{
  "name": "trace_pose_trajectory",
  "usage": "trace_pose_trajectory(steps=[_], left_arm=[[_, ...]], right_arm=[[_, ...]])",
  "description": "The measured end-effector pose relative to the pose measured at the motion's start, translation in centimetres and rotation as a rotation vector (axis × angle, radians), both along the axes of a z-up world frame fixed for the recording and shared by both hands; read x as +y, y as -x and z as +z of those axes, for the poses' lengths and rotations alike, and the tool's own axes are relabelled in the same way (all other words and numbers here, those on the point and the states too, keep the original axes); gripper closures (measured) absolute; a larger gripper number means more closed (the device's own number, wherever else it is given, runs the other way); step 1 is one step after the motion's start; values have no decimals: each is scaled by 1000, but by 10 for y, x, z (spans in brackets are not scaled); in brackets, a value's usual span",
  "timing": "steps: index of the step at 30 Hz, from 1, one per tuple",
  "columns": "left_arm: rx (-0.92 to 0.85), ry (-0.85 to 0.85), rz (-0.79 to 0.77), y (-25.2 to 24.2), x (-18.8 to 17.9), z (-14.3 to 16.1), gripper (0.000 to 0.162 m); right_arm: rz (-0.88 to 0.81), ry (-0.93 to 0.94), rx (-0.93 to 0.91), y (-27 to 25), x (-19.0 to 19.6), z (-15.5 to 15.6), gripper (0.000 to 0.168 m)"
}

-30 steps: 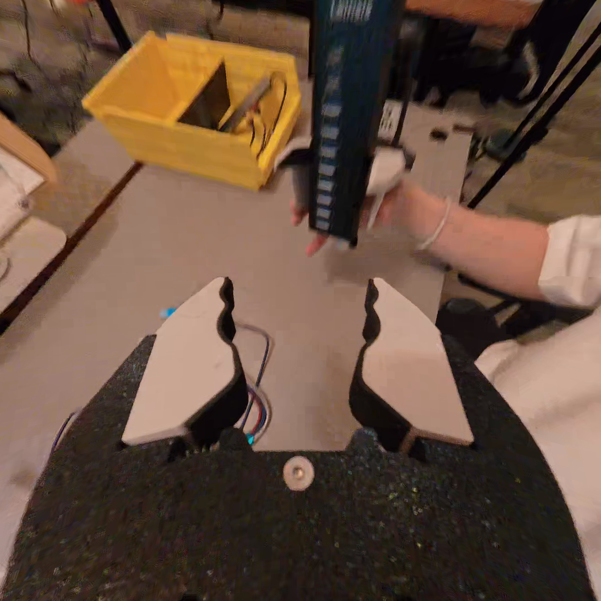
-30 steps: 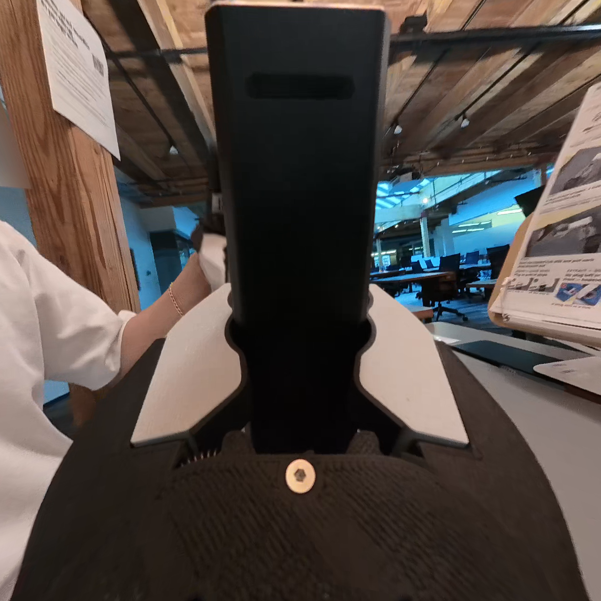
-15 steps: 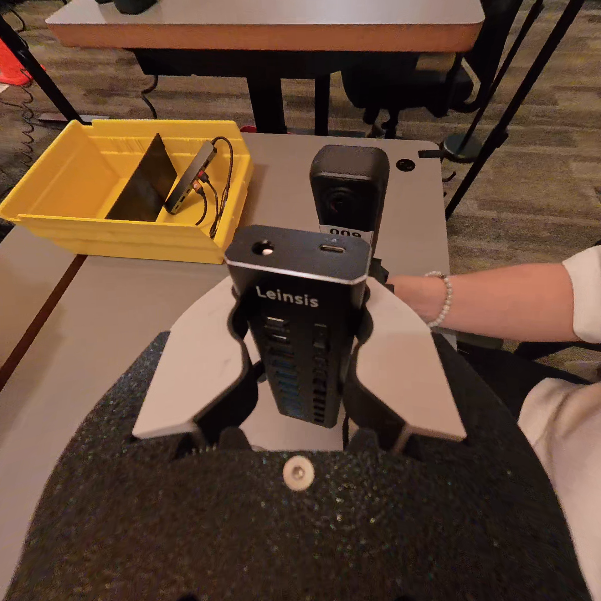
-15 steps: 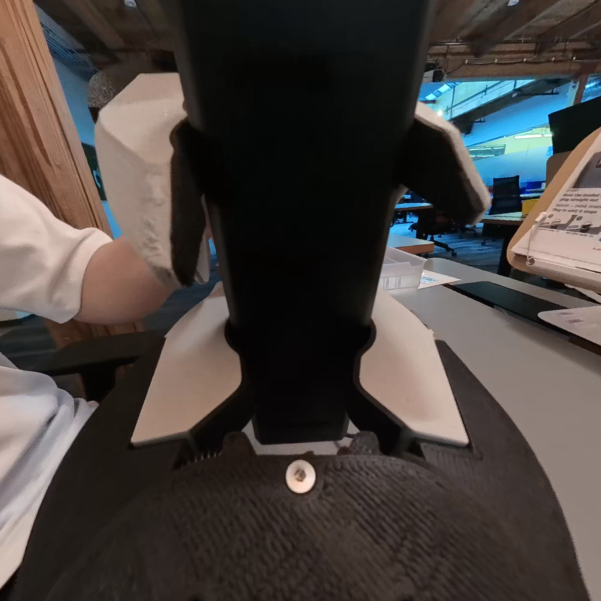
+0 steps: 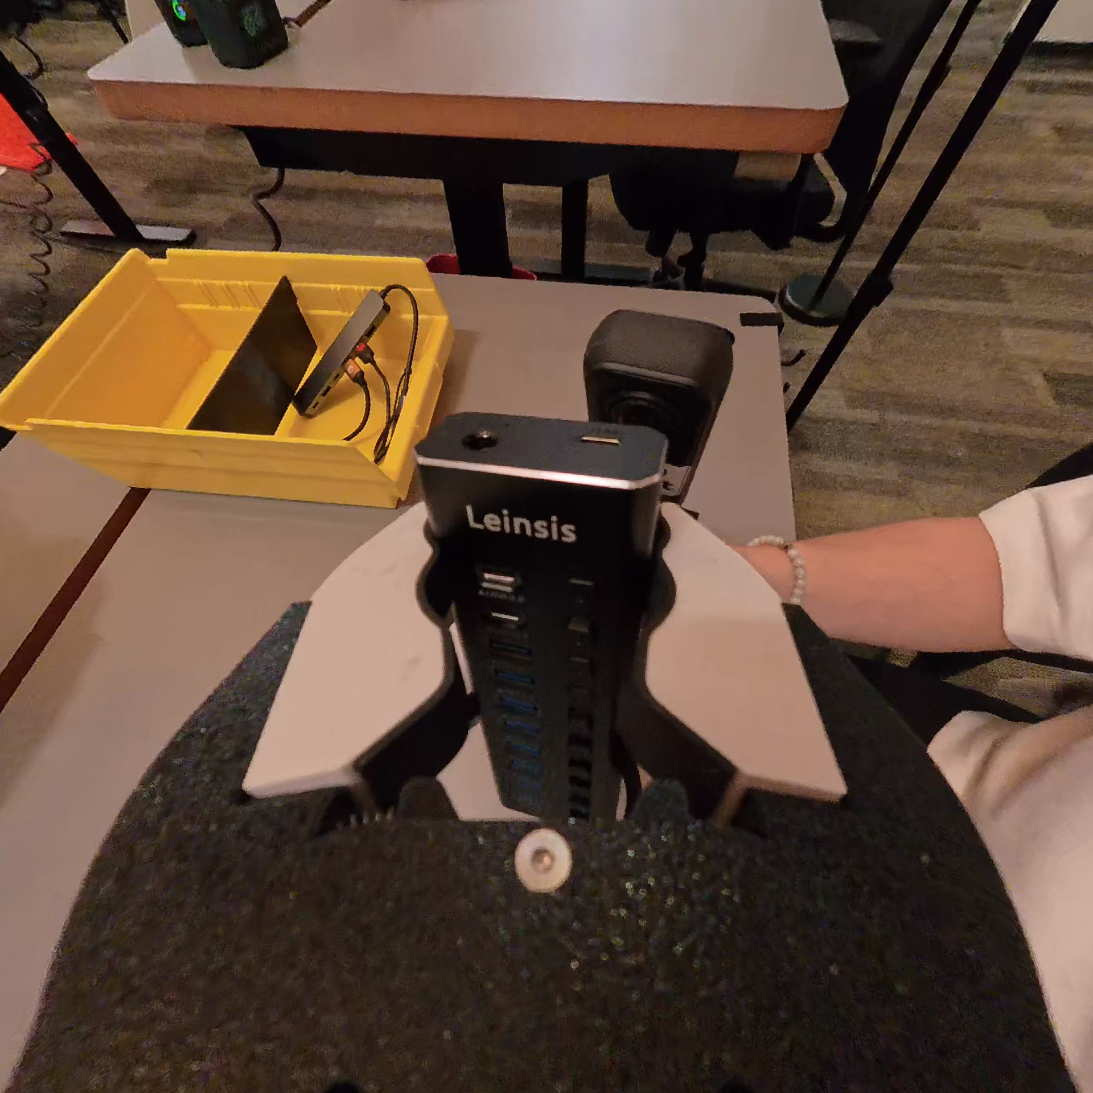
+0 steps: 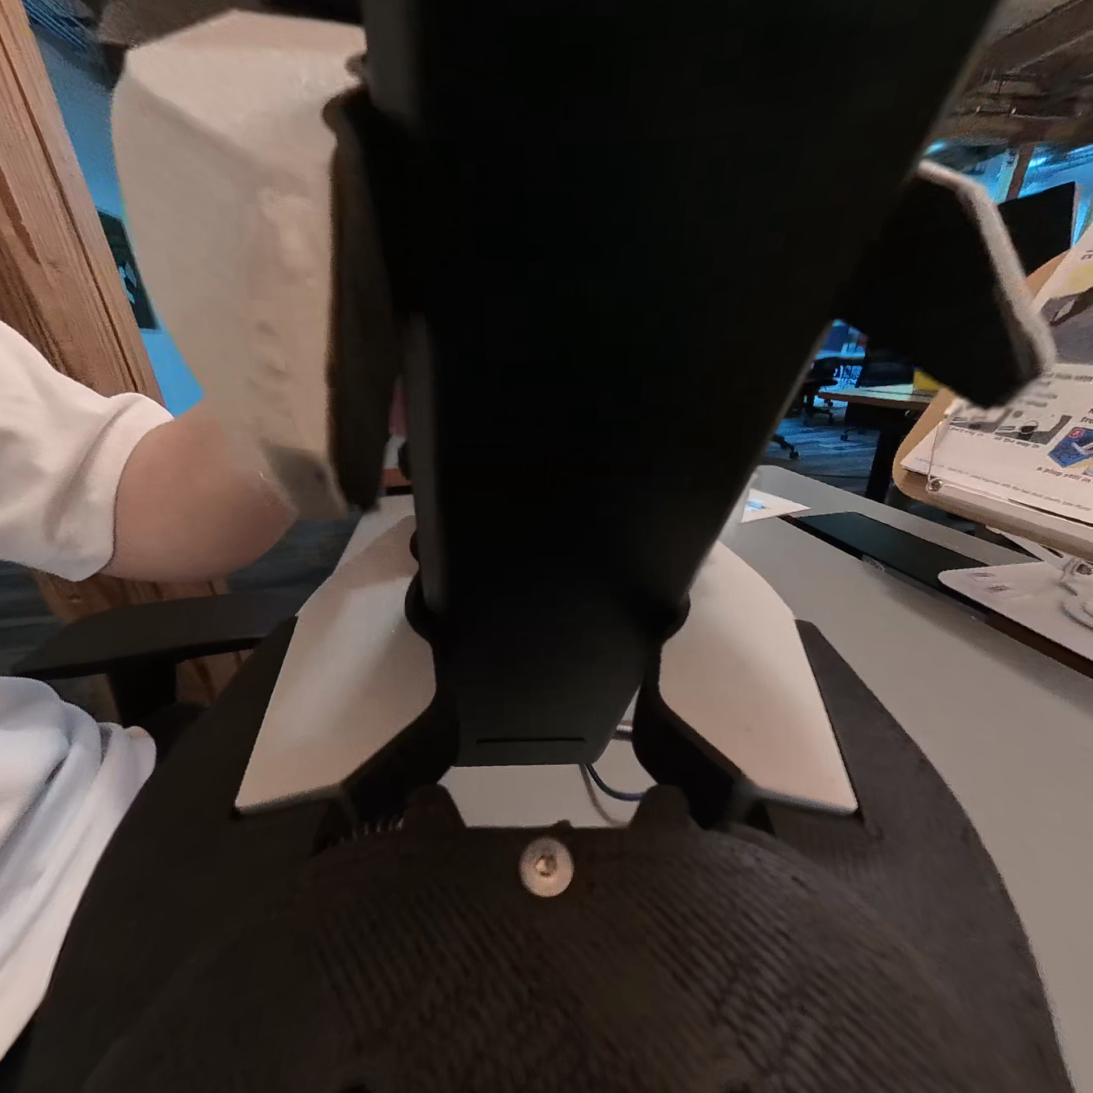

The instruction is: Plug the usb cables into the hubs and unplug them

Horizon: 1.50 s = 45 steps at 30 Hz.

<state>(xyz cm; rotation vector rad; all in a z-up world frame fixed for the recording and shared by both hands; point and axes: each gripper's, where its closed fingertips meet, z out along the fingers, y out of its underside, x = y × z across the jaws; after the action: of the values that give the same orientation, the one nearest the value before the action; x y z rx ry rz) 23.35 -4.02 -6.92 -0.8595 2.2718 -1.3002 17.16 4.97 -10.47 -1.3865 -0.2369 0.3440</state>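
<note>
Hub: tall black multi-port hub (image 5: 541, 597) stands upright between both tools, port rows facing the left wrist camera, plain back (image 6: 568, 355) facing the right one.
Left gripper (image 5: 544, 550): fingers pressed against the hub's two sides near its top; a second ago they were spread, with the hub held well ahead.
Right gripper (image 6: 547, 615): pinching the hub low down, as before.
Meaning: likely a handover, so the right tool can free itself to fetch a cable.
Cables: thin wires (image 6: 603, 789) just under the hub, by the right tool's base.
Yellow bin (image 5: 195, 449): ahead-left of the left tool, holding a slim hub (image 5: 340, 355) with cables.
Table (image 5: 195, 597): grey, beneath.
</note>
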Motion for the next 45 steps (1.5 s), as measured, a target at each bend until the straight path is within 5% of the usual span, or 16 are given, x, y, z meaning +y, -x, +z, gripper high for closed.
trace_pose_trajectory(steps=[13, 23, 29, 36, 45], left_arm=[[-186, 183, 102, 19, 39, 11, 87], [82, 346, 214, 52, 65, -87, 88], [267, 737, 182, 55, 60, -92, 94], [280, 783, 217, 51, 73, -96, 95], [522, 1202, -49, 55, 33, -82, 101]], right_arm=[[-105, -70, 127, -43, -19, 8, 93], [-53, -179, 216, -52, -35, 13, 93], [-12, -163, 213, -41, -26, 6, 95], [6, -177, 138, -36, -32, 9, 94], [133, -296, 139, -10, -33, 24, 94]])
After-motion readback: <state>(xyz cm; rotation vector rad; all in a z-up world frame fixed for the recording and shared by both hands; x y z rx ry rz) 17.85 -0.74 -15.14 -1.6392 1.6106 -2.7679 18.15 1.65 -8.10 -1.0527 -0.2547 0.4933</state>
